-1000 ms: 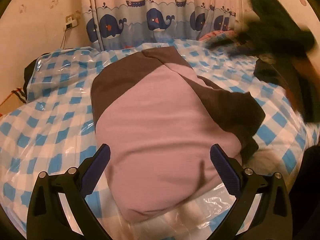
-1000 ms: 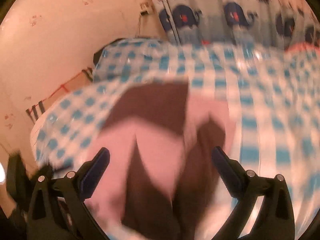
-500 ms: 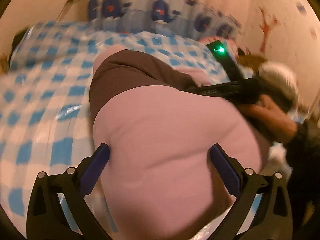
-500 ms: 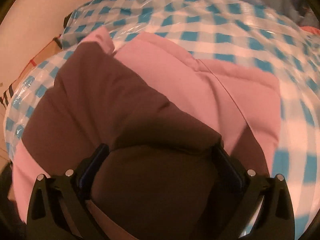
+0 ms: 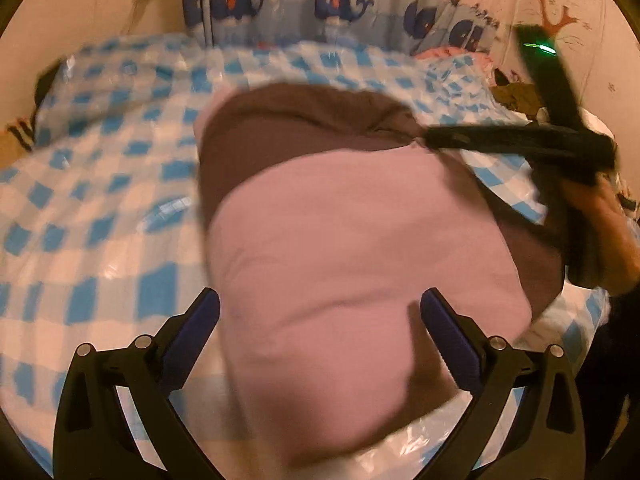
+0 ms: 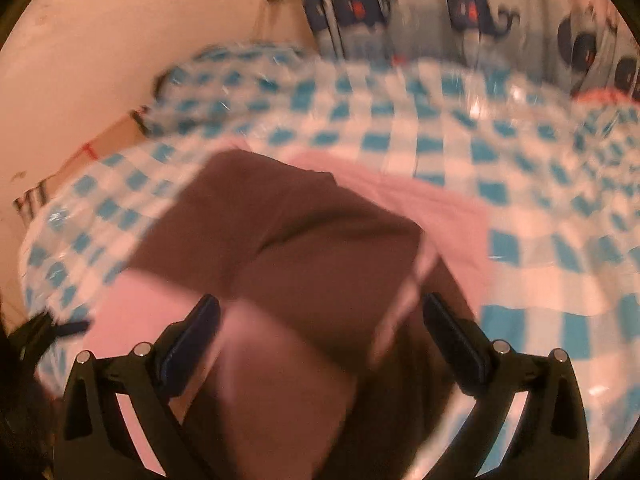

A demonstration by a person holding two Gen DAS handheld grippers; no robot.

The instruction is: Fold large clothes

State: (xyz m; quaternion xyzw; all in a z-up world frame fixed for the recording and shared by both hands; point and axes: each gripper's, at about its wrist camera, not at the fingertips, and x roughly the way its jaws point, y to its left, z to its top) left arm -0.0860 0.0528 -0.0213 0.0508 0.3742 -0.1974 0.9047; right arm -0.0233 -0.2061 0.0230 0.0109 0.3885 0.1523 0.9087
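Note:
A pink and brown garment [image 5: 360, 248] lies folded on the blue-and-white checked bed cover [image 5: 100, 208]. My left gripper [image 5: 320, 320] is open, its jaws wide apart over the near pink end. The right gripper [image 5: 432, 138] shows in the left wrist view at the garment's far right brown edge, touching the brown cloth. In the right wrist view the right gripper [image 6: 320, 320] has its jaws wide apart over the brown sleeve part [image 6: 288, 240], with cloth between and under them. Both views are blurred.
A whale-print curtain [image 5: 332, 4] hangs behind the bed. A wall [image 6: 100, 60] runs on the left with a cardboard box [image 6: 104, 148] beside the bed. Pink items [image 5: 452, 52] lie at the far right corner.
The right gripper has pulled back from close over the brown cloth and risen. The left gripper has tilted up, so more of the bed and curtain shows. The brown fold lies across the top.

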